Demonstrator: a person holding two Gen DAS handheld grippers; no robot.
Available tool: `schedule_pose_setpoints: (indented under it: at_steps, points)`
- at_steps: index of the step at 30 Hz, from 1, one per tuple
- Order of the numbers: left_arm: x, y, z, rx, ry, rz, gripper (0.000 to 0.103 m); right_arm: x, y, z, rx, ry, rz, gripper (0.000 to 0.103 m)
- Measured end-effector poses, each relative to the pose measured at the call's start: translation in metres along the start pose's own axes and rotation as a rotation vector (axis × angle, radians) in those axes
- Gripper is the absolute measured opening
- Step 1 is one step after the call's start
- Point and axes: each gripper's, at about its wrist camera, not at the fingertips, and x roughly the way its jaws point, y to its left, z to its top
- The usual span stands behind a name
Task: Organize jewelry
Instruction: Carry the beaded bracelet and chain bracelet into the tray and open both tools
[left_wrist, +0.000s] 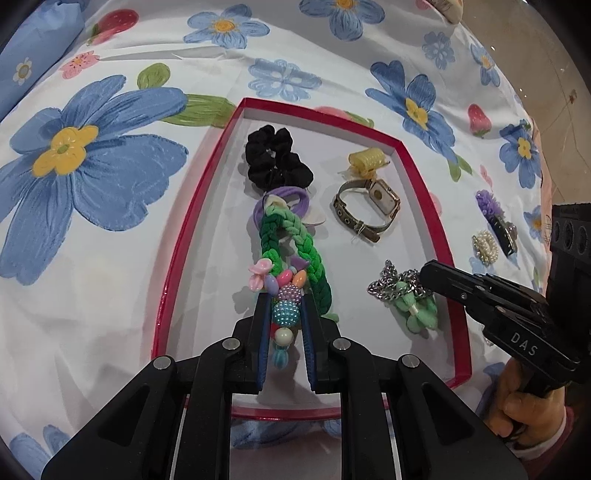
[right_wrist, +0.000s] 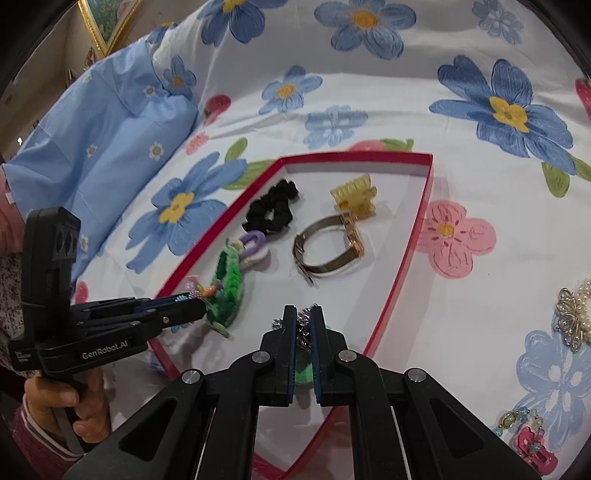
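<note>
Left gripper (left_wrist: 283, 310) nearly closed, pinching beaded bracelet (left_wrist: 282, 295), lengthwise between fingers over red tray (left_wrist: 166, 295). Right gripper (right_wrist: 303, 332) narrowly parted, clamping chain (right_wrist: 303, 325) inside tray.

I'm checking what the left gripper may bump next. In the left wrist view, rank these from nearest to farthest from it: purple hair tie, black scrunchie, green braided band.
From the left gripper:
1. Green braided band, right at the fingertips.
2. Purple hair tie, just beyond the band's far end.
3. Black scrunchie, farthest, near the red tray's far end.
</note>
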Motion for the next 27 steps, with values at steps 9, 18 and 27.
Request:
schedule_pose_setpoints:
  at_steps: [9, 18, 27]
  points:
    - [0.001, 0.0, -0.002, -0.005, 0.003, 0.013, 0.018, 0.008, 0.0, -0.001, -0.016, 0.03, -0.007, 0.008]
    - [-0.005, 0.0, -0.003, -0.011, -0.004, 0.019, 0.031, 0.008, 0.003, -0.001, -0.023, 0.037, -0.019, 0.012]
    - [-0.015, -0.002, -0.006, -0.016, -0.015, 0.032, 0.043, -0.005, 0.005, -0.002, -0.016, 0.009, -0.006, 0.035]
